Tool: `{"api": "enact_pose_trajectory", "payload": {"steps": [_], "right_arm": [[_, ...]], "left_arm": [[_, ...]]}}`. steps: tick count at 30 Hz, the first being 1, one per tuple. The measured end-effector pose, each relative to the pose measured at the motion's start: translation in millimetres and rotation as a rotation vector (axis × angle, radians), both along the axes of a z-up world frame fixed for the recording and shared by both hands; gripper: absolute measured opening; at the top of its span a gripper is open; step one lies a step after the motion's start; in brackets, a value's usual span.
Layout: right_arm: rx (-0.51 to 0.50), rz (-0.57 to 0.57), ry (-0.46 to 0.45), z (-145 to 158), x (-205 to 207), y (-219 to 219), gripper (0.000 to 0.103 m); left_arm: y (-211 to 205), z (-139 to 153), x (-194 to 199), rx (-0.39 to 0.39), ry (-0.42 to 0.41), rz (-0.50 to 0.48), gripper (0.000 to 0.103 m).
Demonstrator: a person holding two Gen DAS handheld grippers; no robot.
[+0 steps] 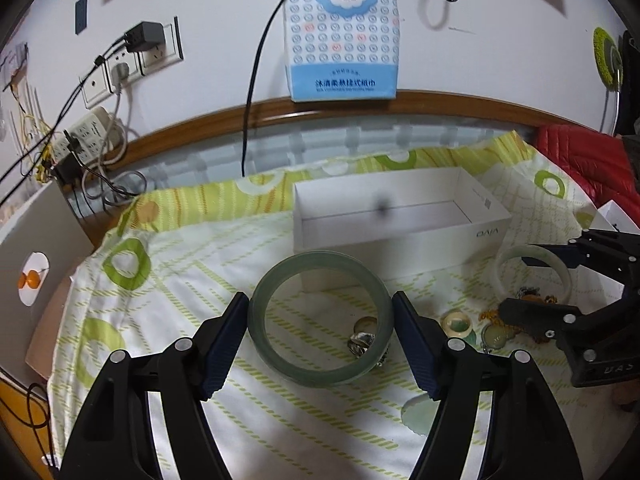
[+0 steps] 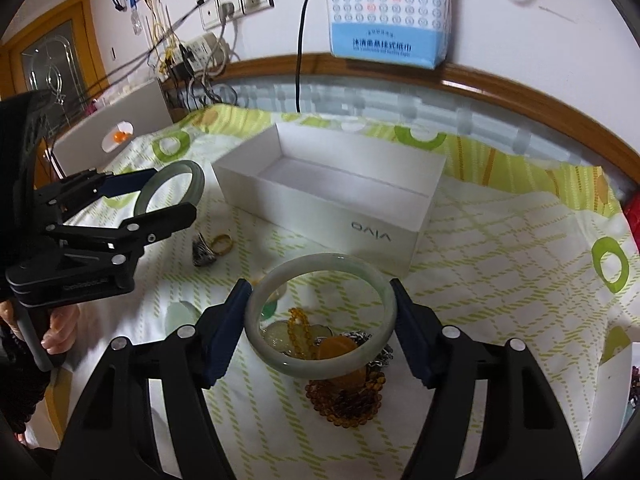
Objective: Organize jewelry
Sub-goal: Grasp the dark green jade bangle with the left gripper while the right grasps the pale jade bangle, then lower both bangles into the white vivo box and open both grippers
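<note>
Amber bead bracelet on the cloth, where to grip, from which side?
Judgement: come from above and pinch across one arc of the bead bracelet, one pad inside the loop, one outside. It lies flat in a coil, and the near arc is clear of the silver chain beside it.

left wrist: close, angled down | right wrist: likewise | shared: white box (image 1: 400, 236)
</note>
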State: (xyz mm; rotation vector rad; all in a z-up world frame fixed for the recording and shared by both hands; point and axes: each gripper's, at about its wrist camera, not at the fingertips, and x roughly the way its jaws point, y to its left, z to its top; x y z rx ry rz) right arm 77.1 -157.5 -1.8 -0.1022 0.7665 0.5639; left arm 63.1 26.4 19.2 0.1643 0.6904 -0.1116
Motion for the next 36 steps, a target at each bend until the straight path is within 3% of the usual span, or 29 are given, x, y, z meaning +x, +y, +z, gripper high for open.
{"api": "enact_pose_trajectory", "payload": {"steps": [8, 18, 26, 36], "right_arm": [[0.075, -0.049, -0.06, 30, -2, -16, 0.067], [0.126, -0.104, -0.163, 87, 37, -8, 0.067], [0.114, -0.139, -0.096, 67, 79, 2, 0.067], [0.089, -0.157, 0.017, 26, 99, -2, 0.067]], "left_arm": [[-1, 32, 10, 0.015, -0.065, 0.018, 0.073], [-17, 68, 52, 0.0, -0.146, 0.009, 0.073], [-19, 52, 92, -0.015, -0.106, 0.016, 0.073], [-30, 11, 113, 0.058, 0.001, -0.013, 0.073]]}}
